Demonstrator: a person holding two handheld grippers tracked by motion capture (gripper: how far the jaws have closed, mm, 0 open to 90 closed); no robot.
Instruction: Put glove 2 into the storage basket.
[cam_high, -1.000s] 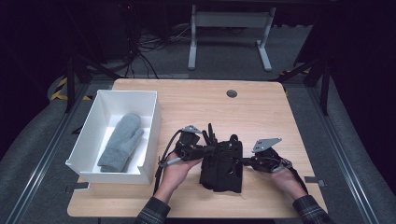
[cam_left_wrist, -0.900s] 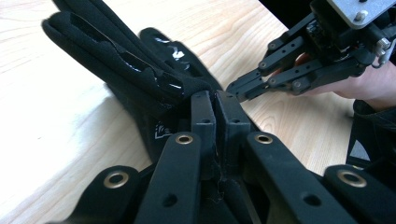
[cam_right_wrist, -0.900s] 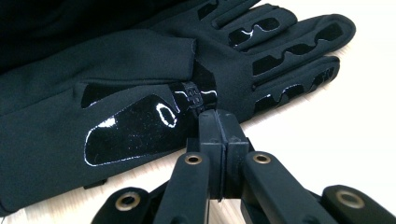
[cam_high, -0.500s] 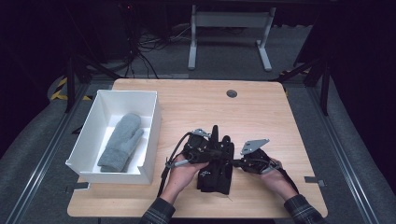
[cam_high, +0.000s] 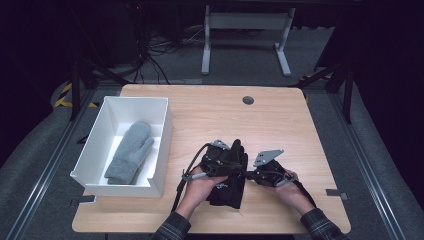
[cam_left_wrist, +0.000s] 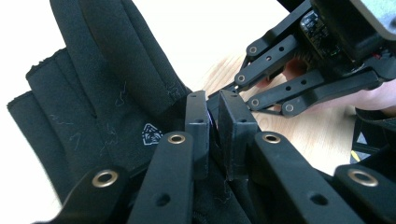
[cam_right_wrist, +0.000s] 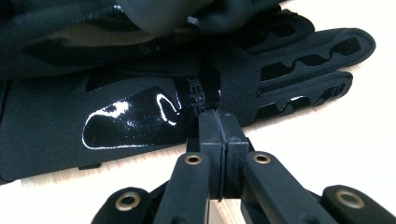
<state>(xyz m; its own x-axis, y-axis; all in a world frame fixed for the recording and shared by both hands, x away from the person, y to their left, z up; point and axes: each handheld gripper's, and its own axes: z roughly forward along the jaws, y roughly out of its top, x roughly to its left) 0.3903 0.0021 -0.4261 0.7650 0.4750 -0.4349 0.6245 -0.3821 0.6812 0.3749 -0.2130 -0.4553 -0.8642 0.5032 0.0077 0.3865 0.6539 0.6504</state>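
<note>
Matt black cloth glove (cam_right_wrist: 140, 88) with glossy grip patches, pale smooth wood table (cam_high: 210, 107), fuzzy grey mitten (cam_high: 130, 152)

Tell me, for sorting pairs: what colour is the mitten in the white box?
Grey, the knitted mitten; best seen in the high view.

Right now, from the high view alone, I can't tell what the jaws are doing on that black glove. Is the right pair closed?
Observer: Yes. In the right gripper view the right gripper has its jaws pressed flat together, tips at the edge of the black glove.
Operator: And the left?
Observer: The left gripper shows a narrow gap; its jaws have just been opening. Whether fabric sits in the gap I cannot tell.
Operator: Any markings on the glove?
Observer: Glossy grip patches on the side facing the right gripper, a small white logo facing the left.
</note>
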